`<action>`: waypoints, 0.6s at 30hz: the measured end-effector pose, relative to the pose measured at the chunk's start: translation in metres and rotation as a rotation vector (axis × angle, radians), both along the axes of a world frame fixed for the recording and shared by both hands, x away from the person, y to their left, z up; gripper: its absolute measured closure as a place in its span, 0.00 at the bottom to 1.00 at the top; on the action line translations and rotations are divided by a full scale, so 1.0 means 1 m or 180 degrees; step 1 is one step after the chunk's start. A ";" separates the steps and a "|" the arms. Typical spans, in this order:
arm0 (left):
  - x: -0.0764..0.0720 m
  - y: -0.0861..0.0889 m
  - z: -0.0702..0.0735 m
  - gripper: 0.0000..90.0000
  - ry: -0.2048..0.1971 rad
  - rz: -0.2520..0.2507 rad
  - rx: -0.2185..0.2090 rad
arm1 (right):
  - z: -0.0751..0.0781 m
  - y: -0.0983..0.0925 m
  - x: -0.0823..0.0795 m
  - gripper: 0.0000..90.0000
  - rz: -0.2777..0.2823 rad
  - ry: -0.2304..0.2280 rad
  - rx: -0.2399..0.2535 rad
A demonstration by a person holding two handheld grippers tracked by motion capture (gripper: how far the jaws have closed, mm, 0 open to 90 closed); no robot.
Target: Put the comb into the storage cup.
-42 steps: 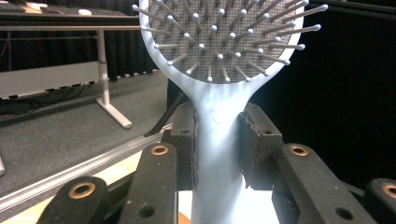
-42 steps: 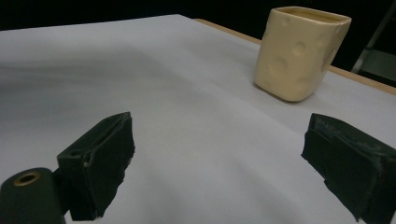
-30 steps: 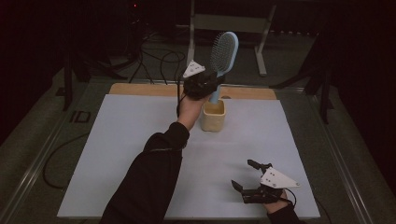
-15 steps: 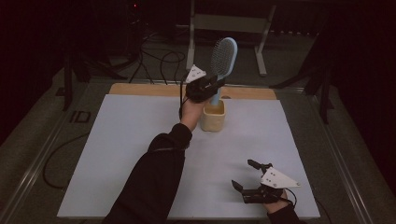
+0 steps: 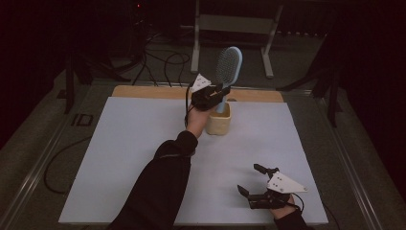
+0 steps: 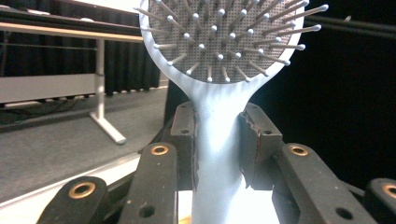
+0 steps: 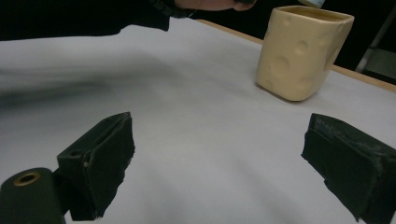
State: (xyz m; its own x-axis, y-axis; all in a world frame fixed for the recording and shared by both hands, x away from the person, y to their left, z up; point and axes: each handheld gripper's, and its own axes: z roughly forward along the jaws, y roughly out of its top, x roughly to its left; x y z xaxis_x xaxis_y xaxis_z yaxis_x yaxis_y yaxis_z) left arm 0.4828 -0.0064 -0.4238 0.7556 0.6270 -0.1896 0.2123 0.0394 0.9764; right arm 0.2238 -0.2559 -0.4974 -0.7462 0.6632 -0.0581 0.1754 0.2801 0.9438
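Observation:
My left gripper (image 5: 221, 92) is shut on the handle of a light blue hairbrush (image 5: 228, 67), which stands upright with its head up and its bristles facing me. In the left gripper view the pads (image 6: 254, 140) clamp the hairbrush handle (image 6: 217, 140) just under the bristled head. The handle's lower end reaches down into a cream cup (image 5: 219, 119) with round dimples at the far middle of the table. My right gripper (image 5: 252, 179) rests open near the front right of the white table (image 5: 124, 158), nothing between its fingers; the cream cup (image 7: 301, 51) stands ahead of it.
A wooden strip (image 5: 143, 92) runs along the table's far edge. Behind the table a metal frame (image 5: 234, 28) and cables lie on the dark floor. A person's dark sleeve (image 5: 163, 187) stretches across the table's middle.
The left gripper has sunk with the hairbrush, bringing the handle's lower end down into the cream cup. The right gripper has stayed where it was.

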 end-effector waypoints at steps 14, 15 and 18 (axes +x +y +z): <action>-0.003 0.001 -0.029 0.77 -0.0026 0.0020 0.0065 | -0.001 0.000 0.001 0.09 0.0024 0.0016 0.0002; -0.003 0.001 -0.031 0.77 -0.0033 0.0013 0.0091 | -0.001 0.000 0.001 0.09 0.0029 0.0018 -0.0006; -0.006 0.000 -0.035 0.77 -0.0092 0.0016 0.0158 | -0.001 0.000 0.001 0.09 0.0027 0.0017 -0.0006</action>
State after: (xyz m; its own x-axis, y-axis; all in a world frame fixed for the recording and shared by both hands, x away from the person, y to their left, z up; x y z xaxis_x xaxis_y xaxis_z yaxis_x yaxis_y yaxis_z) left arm 0.4768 -0.0060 -0.4584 0.7571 0.6389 -0.1363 0.1838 -0.0081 0.9829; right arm 0.2245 -0.2562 -0.4982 -0.7521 0.6567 -0.0554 0.1779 0.2833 0.9424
